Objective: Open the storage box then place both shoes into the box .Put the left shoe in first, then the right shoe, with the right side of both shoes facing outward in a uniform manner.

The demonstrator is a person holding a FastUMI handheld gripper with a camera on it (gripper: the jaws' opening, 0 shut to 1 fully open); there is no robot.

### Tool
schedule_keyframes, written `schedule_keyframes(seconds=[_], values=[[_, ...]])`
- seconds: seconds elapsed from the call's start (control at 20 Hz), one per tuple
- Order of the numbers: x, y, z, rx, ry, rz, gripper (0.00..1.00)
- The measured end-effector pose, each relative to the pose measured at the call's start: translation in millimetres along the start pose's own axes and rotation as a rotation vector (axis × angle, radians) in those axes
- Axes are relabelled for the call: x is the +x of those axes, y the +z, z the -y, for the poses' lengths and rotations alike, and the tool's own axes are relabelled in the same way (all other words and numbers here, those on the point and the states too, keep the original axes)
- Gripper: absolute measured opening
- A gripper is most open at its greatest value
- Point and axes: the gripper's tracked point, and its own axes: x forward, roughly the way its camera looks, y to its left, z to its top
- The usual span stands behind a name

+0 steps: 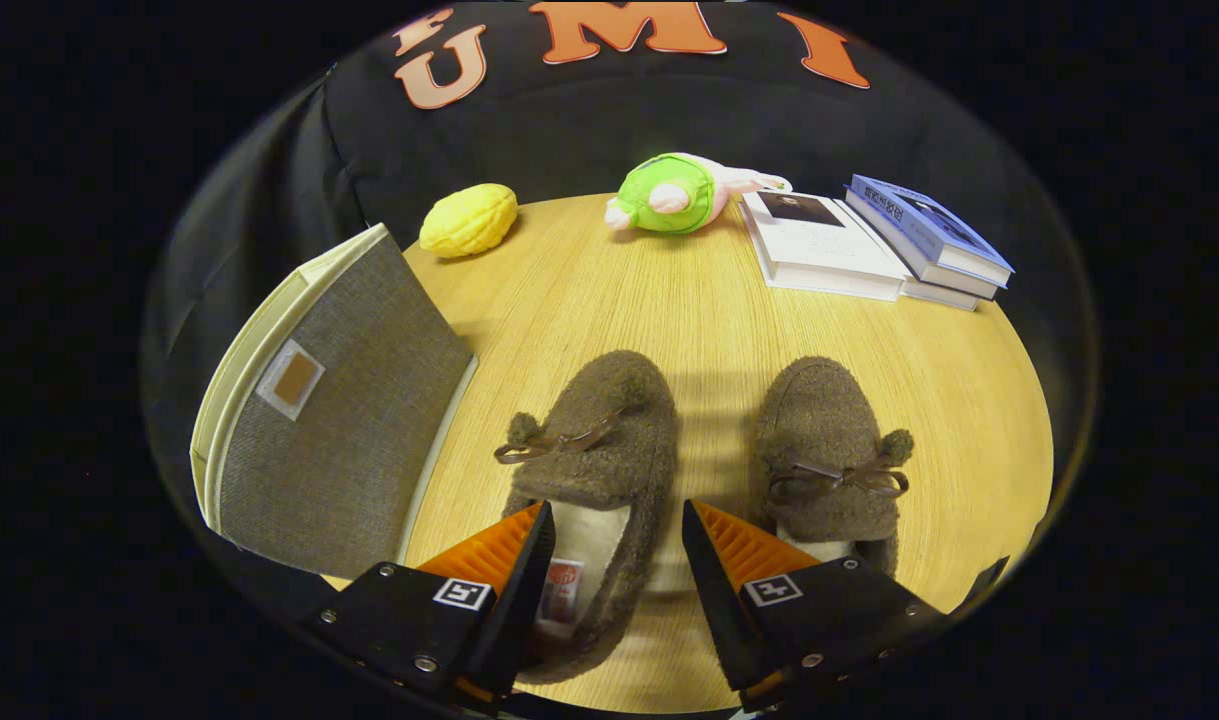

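Gripper view: the gripper (617, 520) hangs over a round wooden table (669, 310) with its fingers (514, 560) spread wide apart, gripping nothing. Each finger is black with an orange ribbed inner pad.

Two brown fuzzy slippers lie side by side on the table, toes pointing away from the gripper. The left shoe (594, 470) sits between and just ahead of the fingers: its pale lined opening lies in the gap, with the left finger over the opening's left edge and the right finger just beside the shoe's right flank. Whether either finger touches the shoe cannot be told. A thin brown bow crosses the shoe's top, beyond the fingertips. A small label shows inside the heel, next to the left finger.

The right shoe (829, 460) lies just right of the left one, apart from it by a strip of bare table. Its heel end is hidden behind the right finger, and its bow lies just beyond that finger.

The box (339, 420) stands to the left of the left shoe, near the table's edge. It is grey fabric with a cream rim and a small brown tag on the face turned toward the shoes. Its lower end reaches down beside the left finger.

Well beyond the shoes, along the far side of the table, lie a yellow toy (469, 220), a green and pink plush (679, 192), and books (869, 245) stacked loosely at the right.
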Motion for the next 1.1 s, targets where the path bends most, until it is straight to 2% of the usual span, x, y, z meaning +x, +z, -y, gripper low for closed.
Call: schedule_keyframes(seconds=[0.05,0.2,0.45,0.5,0.6,0.7,1.1], values=[[5.3,0.3,1.0,0.002,-0.007,-0.006,0.75],[20.4,6.6,9.1,0.000,-0.063,0.017,0.57],[30.9,10.5,8.8,0.121,-0.052,0.040,0.33],[31.7,10.9,10.3,0.146,-0.053,0.048,0.20],[30.6,10.7,11.7,0.171,-0.047,0.047,0.10],[26.7,8.6,10.3,0.203,-0.035,0.027,0.05],[-19.8,34.1,-34.9,0.306,0.090,0.055,0.04]])
